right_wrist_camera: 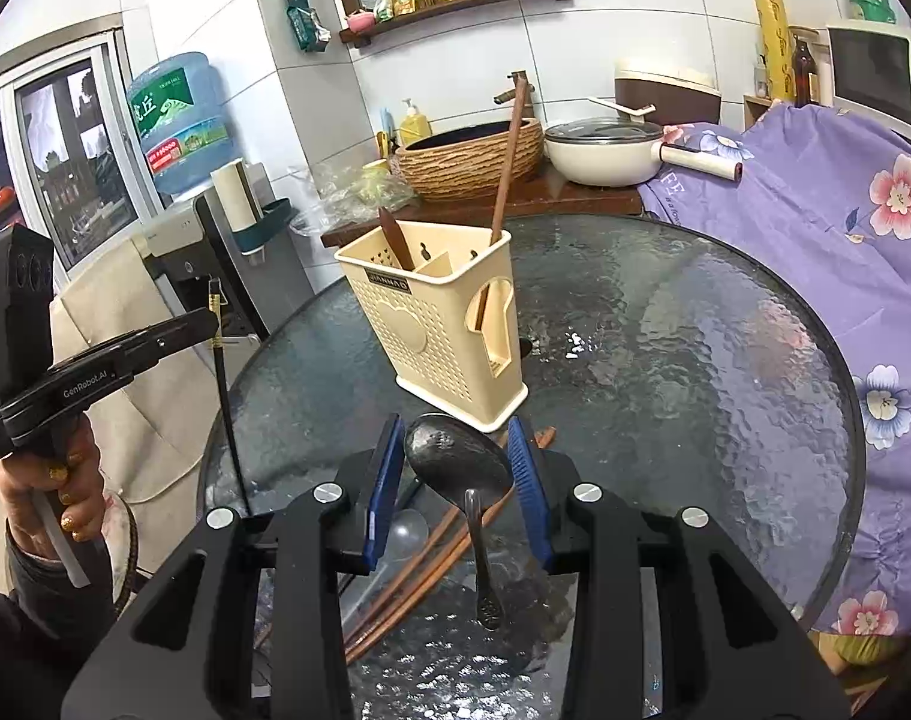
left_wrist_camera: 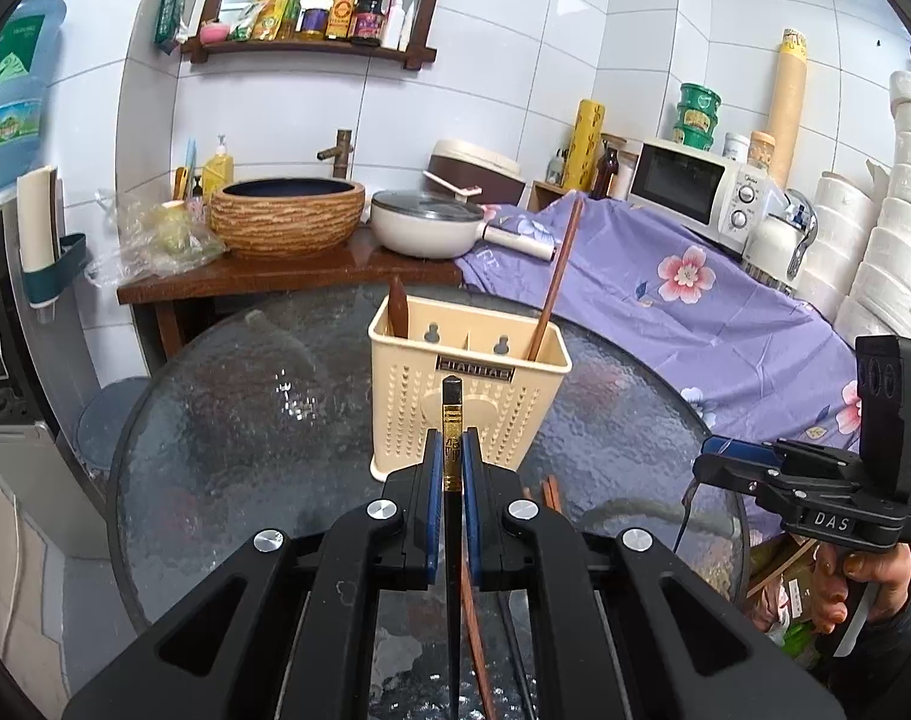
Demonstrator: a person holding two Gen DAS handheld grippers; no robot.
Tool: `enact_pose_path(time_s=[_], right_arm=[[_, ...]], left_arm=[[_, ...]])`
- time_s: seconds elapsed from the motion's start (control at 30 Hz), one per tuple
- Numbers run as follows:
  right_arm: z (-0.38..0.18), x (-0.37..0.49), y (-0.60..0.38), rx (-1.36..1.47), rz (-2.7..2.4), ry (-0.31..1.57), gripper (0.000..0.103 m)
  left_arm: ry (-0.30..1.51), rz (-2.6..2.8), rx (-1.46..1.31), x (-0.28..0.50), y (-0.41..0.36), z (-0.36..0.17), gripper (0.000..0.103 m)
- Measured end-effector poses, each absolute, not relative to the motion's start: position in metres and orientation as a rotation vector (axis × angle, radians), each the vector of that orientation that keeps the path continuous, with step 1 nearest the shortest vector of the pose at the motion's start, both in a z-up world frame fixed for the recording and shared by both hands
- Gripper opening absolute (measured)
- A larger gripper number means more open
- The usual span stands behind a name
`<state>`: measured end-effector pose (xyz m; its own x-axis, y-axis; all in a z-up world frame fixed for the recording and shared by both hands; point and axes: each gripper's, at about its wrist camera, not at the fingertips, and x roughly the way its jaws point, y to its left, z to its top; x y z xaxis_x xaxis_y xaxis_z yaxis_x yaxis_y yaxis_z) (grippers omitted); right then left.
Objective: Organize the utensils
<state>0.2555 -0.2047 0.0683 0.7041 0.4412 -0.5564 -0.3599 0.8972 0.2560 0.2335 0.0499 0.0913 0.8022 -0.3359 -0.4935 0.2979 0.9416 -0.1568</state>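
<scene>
A cream utensil holder (left_wrist_camera: 470, 384) (right_wrist_camera: 440, 324) stands on the round glass table (left_wrist_camera: 227, 420). It holds a brown chopstick (left_wrist_camera: 556, 276) (right_wrist_camera: 506, 162) at the right and a short brown utensil (left_wrist_camera: 399, 315) (right_wrist_camera: 395, 237) at the left. My left gripper (left_wrist_camera: 453, 450) is shut on a black chopstick with a gold band (left_wrist_camera: 453, 420) (right_wrist_camera: 224, 372), held upright in front of the holder. My right gripper (right_wrist_camera: 455, 450) is open over a metal spoon (right_wrist_camera: 458, 462) that lies on brown chopsticks (right_wrist_camera: 419, 570) on the table.
A wooden counter (left_wrist_camera: 287, 276) behind the table carries a woven basin (left_wrist_camera: 287, 213) and a white pan (left_wrist_camera: 422, 228). A purple floral cloth (left_wrist_camera: 695, 300) covers the right side under a microwave (left_wrist_camera: 692, 189). A water dispenser stands at the left (right_wrist_camera: 182, 120).
</scene>
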Motion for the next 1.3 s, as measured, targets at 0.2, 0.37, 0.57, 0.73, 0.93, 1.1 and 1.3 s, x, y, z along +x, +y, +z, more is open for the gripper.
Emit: enact_pose_path(time_s=[0.2,0.37,0.57,0.73,0.93,1.1,1.3], right_arm=[[0.083,0.264,-0.201,0.152,0.475,0.637,0.036],[0.105,0.276,-0.194,0.159,0.510,0.617,0.036],[0.141,0.295,-0.189,0.171,0.537,0.584,0.036],[0.185,0.315,-0.186,0.207,0.557,0.530,0.036],[0.223,0.340,-0.178,0.227,0.543,0.463,0.036],[0.231,0.361,-0.165,0.205,0.498,0.410,0.036],[0.191,0.384,-0.153,0.196,0.440,0.426,0.036]], left_arm=[[0.510,-0.355,-0.049,0.236,0.043,0.107,0.006],[0.485,-0.370,-0.040,0.244,0.038,0.125,0.006],[0.445,-0.392,-0.046,0.257,0.036,0.161,0.006],[0.404,-0.409,-0.038,0.268,0.030,0.200,0.006],[0.329,-0.364,-0.048,0.284,0.032,0.248,0.006],[0.309,-0.287,-0.068,0.308,0.032,0.258,0.006],[0.349,-0.224,-0.109,0.345,0.031,0.230,0.006]])
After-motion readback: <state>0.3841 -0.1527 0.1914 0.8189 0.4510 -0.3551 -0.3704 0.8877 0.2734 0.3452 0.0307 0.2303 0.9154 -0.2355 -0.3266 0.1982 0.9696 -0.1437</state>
